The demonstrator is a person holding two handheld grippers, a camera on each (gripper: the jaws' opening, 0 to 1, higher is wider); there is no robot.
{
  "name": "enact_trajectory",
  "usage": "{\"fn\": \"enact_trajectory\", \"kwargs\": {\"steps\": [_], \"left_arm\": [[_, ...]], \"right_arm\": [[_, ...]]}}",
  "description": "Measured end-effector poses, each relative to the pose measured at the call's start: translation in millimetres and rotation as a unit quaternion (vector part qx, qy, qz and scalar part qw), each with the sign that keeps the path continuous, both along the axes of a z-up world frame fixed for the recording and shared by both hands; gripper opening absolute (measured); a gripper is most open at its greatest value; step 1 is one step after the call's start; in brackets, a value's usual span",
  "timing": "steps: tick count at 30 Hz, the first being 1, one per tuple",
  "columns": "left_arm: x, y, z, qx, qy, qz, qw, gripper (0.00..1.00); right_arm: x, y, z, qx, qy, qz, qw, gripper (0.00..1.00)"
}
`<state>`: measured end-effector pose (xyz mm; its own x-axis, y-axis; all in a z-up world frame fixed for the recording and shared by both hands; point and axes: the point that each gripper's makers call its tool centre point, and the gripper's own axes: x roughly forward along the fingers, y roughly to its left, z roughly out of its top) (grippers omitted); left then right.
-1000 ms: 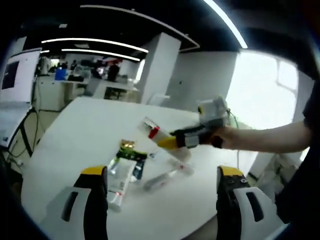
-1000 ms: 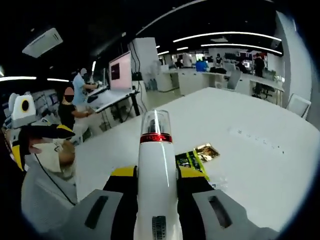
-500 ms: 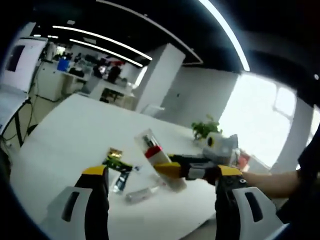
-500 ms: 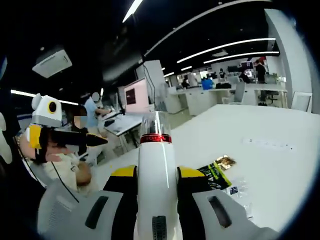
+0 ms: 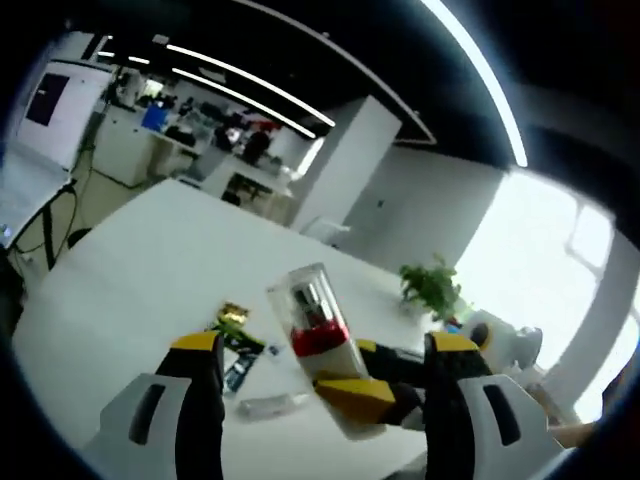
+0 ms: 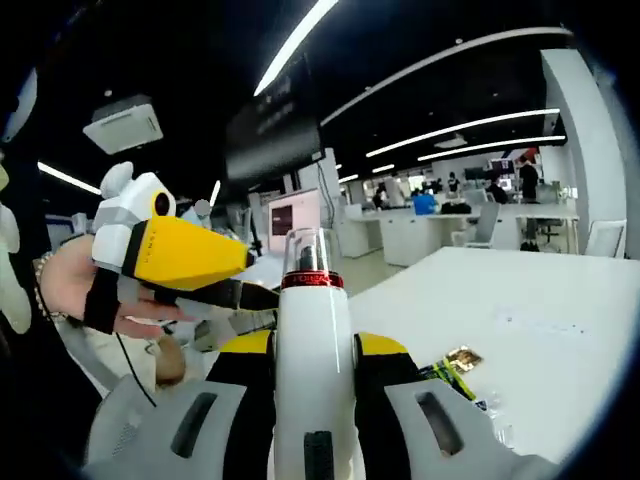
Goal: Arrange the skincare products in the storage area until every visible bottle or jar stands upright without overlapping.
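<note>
While the right gripper has its fingers closed on a white pump bottle with a red collar and a clear cap, the bottle is lifted above the white surface and points forward along the fingers. From the left gripper view the same bottle appears tilted, held between the yellow tips of the right gripper, in the gap of the left gripper, whose fingers stand wide apart and hold nothing. On the surface lie a green and black sachet, a small gold packet and a clear tube on its side. A hand holds the left gripper in the right gripper view.
</note>
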<state>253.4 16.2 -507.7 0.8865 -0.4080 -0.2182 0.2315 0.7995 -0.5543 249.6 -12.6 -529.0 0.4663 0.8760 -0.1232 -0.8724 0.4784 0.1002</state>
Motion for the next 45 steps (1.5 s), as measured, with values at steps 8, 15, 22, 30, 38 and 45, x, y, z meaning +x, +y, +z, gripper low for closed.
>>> {"fn": "enact_trajectory", "kwargs": {"steps": [8,15,22,30,38,45], "left_arm": [[-3.0,-13.2,6.4,-0.018,0.001,-0.006,0.9998,0.63],[-5.9,-16.6,14.0,-0.039,-0.001,-0.011,0.9992,0.48],[-6.0,-18.0,16.4,-0.04,-0.005,-0.014,0.9991,0.39],[-16.7,-26.2,22.9,-0.055,-0.021,-0.036,0.9976,0.28],[-25.0,-39.9,32.4,-0.076,-0.033,-0.099,0.9916,0.24],[-33.7,-63.5,49.5,-0.05,-0.067,-0.182,0.9798,0.23]], "right_arm": [[-10.9,-1.9,25.9,0.008,-0.036,-0.021,0.9991,0.28],[-16.5,-2.5,36.7,0.012,-0.05,-0.025,0.9984,0.28],[-24.1,-0.2,42.4,0.009,-0.059,-0.03,0.9978,0.28],[-28.6,-4.8,39.0,0.008,-0.054,-0.044,0.9976,0.28],[-34.1,-12.9,40.0,0.027,-0.031,-0.064,0.9971,0.29],[-43.2,-26.5,55.8,0.075,0.01,-0.024,0.9968,0.3]]}}
